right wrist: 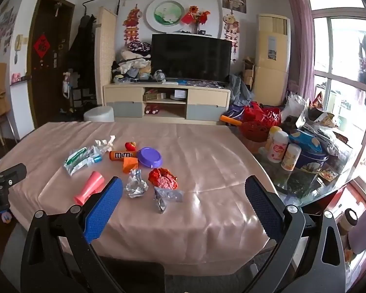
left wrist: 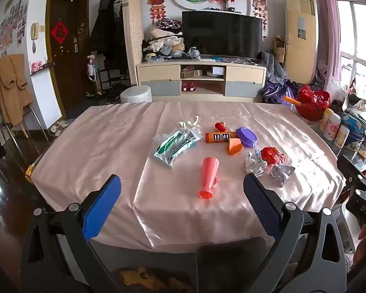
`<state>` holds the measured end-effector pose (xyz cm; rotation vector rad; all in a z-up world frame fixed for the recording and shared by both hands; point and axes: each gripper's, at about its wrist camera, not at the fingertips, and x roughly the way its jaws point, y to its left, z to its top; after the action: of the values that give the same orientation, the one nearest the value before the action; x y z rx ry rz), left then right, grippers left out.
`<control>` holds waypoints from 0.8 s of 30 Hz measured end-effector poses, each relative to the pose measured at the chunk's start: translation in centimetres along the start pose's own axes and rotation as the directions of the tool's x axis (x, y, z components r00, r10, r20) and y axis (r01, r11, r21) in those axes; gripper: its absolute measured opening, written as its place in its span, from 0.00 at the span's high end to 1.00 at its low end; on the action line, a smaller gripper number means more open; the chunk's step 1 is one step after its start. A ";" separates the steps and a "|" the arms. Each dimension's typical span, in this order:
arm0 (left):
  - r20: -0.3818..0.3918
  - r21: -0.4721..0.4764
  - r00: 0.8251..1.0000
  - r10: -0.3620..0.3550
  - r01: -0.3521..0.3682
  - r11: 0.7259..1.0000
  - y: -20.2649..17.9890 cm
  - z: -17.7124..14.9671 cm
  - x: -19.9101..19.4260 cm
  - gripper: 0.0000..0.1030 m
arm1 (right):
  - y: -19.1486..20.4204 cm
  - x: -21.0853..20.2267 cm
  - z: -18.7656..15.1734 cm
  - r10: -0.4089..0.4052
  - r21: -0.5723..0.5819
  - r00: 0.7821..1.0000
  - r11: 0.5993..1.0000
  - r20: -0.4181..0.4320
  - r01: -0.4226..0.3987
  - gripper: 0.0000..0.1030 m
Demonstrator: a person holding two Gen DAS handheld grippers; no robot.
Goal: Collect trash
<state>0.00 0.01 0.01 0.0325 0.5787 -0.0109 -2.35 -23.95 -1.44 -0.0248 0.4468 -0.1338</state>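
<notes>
Table (left wrist: 90, 146), pink cloth: trash clustered mid-table — cup (left wrist: 208, 179) (on its side), foil (left wrist: 255, 163), red wrapper (left wrist: 272, 155), blister pack (left wrist: 280, 173), M&M's tube (left wrist: 220, 136). Left gripper (left wrist: 181, 205) and right gripper (right wrist: 183, 204): jaws wide apart, empty, short of the trash.

Scattered trash (right wrist: 136, 186) on pink tablecloth (right wrist: 207, 171), perhaps foil.

Both wrist views face the table (left wrist: 90, 146) from its near edge – right one further right.

Pink cup (right wrist: 89, 188) base hidden behind blue pad, wall photos (left wrist: 11, 24) too blurred to read
</notes>
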 end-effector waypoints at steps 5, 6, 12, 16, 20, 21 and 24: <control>-0.001 0.005 1.000 0.004 -0.004 1.000 0.0 0.0 0.0 0.08 | 0.1 0.0 0.0 -0.001 0.001 1.000 1.000 0.010 0.001 0.03; -0.002 0.006 1.000 0.003 -0.003 1.000 0.0 0.0 0.0 0.08 | 0.1 -0.1 0.0 -0.002 0.002 1.000 1.000 0.009 0.001 0.03; -0.002 0.005 1.000 0.005 -0.005 1.000 0.0 0.0 0.1 0.08 | 0.2 0.2 0.0 0.003 0.003 1.000 1.000 0.000 -0.003 0.03; -0.002 0.005 1.000 0.006 -0.006 1.000 -0.1 0.0 0.1 0.08 | 0.1 -0.3 0.0 0.004 0.003 1.000 1.000 0.006 -0.004 0.03; -0.001 0.002 1.000 0.004 -0.004 1.000 0.0 0.0 0.1 0.08 | 0.1 -0.2 0.2 0.004 0.002 1.000 1.000 0.007 -0.004 0.03; -0.001 0.002 1.000 0.005 -0.005 1.000 -0.1 0.0 0.1 0.08 | 0.1 -0.2 0.2 0.004 0.001 1.000 1.000 0.008 -0.004 0.03; 0.000 0.000 1.000 0.001 -0.001 1.000 0.0 -0.1 0.1 0.08 | 0.2 -0.2 0.2 0.003 0.001 1.000 1.000 0.009 -0.003 0.03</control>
<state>0.02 0.01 -0.09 0.0330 0.5791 -0.0100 -2.43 -23.70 -1.19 -0.0234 0.4382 -0.1312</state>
